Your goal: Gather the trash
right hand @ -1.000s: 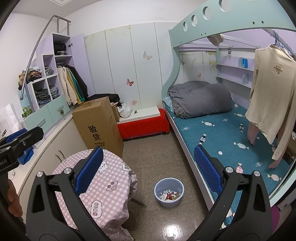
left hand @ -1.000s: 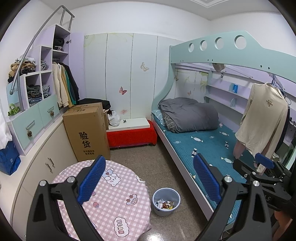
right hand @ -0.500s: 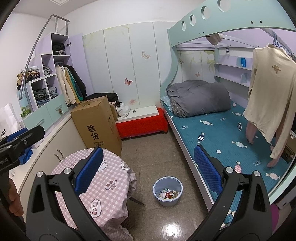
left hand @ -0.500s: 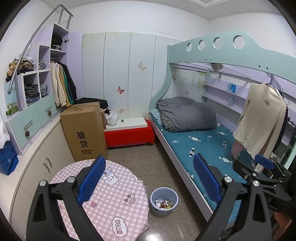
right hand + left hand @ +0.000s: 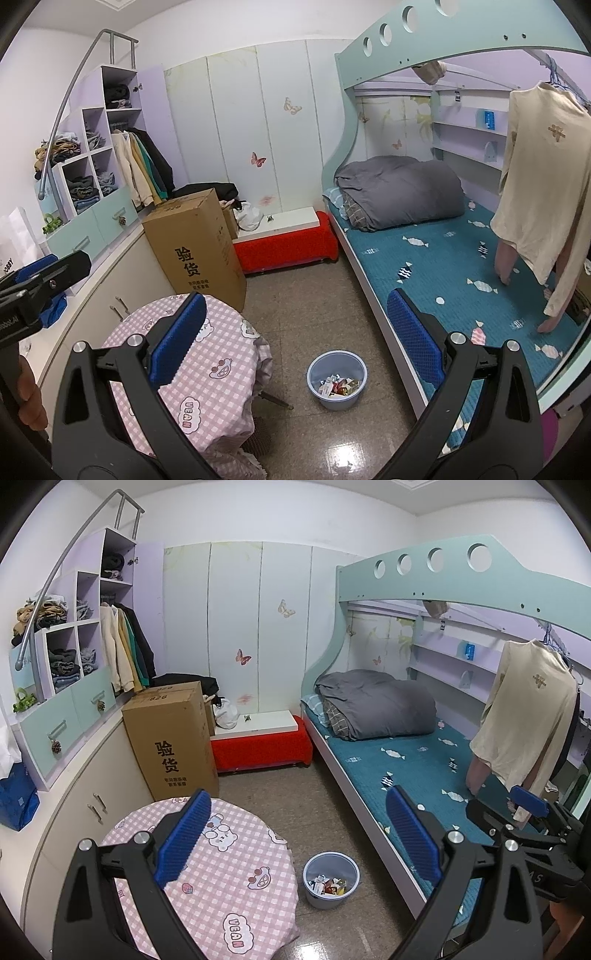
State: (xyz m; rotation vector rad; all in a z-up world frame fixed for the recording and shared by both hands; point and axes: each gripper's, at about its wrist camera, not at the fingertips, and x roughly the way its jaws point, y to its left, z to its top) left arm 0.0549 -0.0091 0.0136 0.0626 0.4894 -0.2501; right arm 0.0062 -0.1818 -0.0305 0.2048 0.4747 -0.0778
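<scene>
Blue-padded jaws are standing wide apart on both the left gripper (image 5: 297,834) and the right gripper (image 5: 295,338), and neither is holding anything. Wrappers (image 5: 338,387) are lying inside the bin (image 5: 321,365), which is sitting on the floor (image 5: 314,306) between the table (image 5: 225,354) and the bed (image 5: 436,266). Behind the table a box (image 5: 195,243) is crowding the cabinets (image 5: 85,812), with a red bench (image 5: 288,247) beyond. Bare floor is running from the bin toward the bench.

A teal bunk bed (image 5: 424,775) lines the right wall; pale wardrobe panels (image 5: 236,635) with butterflies stand behind, shelving (image 5: 74,664) left, speckled floor (image 5: 314,812) between.
</scene>
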